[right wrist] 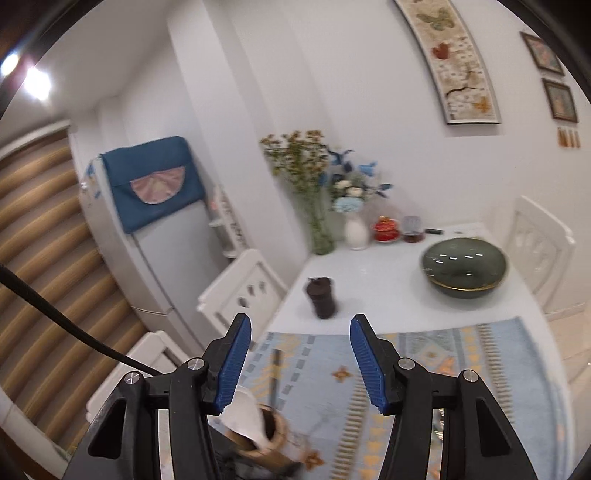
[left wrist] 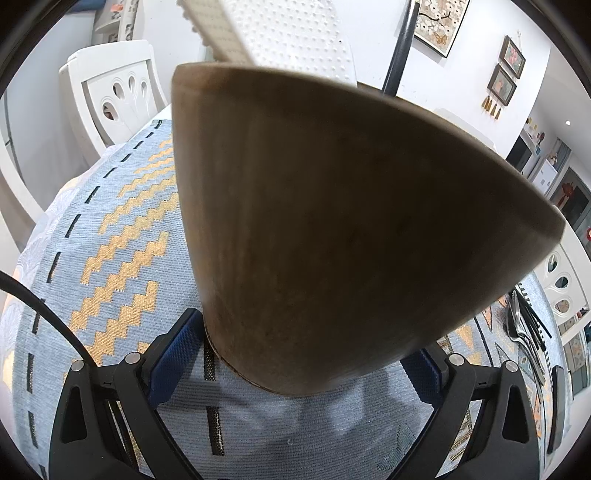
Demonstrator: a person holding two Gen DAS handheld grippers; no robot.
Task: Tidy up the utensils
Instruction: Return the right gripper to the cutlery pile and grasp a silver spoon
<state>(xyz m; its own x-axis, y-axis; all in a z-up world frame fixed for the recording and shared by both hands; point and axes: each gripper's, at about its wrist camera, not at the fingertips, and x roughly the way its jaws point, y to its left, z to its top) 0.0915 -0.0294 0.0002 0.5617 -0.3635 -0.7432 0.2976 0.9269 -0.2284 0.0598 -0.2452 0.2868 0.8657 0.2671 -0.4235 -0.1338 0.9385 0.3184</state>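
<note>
My left gripper (left wrist: 303, 354) is shut on a brown wooden utensil holder (left wrist: 332, 229), a cylinder that fills most of the left wrist view and is held above the blue patterned table mat (left wrist: 122, 258). A white perforated utensil (left wrist: 280, 33) sticks out of its top. Several loose utensils (left wrist: 524, 332), spoons and dark chopsticks, lie on the mat at the right. My right gripper (right wrist: 301, 362) is open and empty, raised above the mat (right wrist: 424, 369). The holder (right wrist: 258, 428) with the white utensil shows below its left finger. A dark chopstick (right wrist: 275, 376) lies on the mat.
On the white table (right wrist: 388, 280) stand a dark green bowl (right wrist: 463, 267), a dark shaker bottle (right wrist: 321, 297), flower vases (right wrist: 356, 229) and a red jar (right wrist: 386, 229). White chairs (right wrist: 240, 291) stand around the table, one at the far left (left wrist: 110, 88).
</note>
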